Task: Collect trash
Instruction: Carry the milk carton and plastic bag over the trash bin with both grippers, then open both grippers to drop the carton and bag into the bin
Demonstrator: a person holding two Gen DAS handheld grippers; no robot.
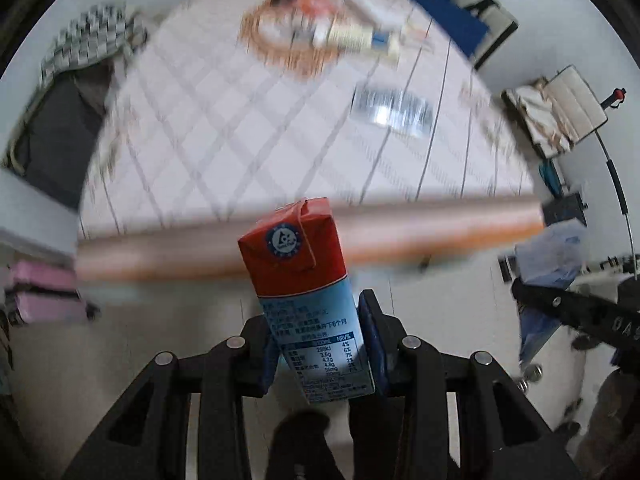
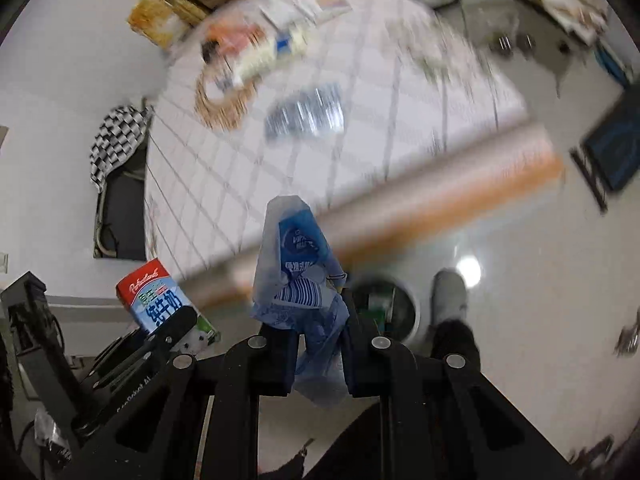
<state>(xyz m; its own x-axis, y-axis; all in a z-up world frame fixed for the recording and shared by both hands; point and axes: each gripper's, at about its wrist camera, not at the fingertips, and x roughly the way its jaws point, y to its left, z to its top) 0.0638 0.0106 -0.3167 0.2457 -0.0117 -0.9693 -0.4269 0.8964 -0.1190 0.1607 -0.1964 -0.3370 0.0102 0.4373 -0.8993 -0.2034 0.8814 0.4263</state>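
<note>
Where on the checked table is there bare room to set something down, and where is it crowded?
Bare: the checked table between the woven mat and the near wooden edge, left of the shiny wrapper. Crowded: the far end, on and beside the mat.

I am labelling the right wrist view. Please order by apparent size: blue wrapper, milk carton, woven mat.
1. blue wrapper, nearest the camera, so unsure
2. woven mat and milk carton look alike

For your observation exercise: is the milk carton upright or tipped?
Tipped: the milk carton leans left, clamped by the left gripper.

black gripper [image 1: 322,344] linkages, silver pins, blue pads [image 1: 370,336]
</note>
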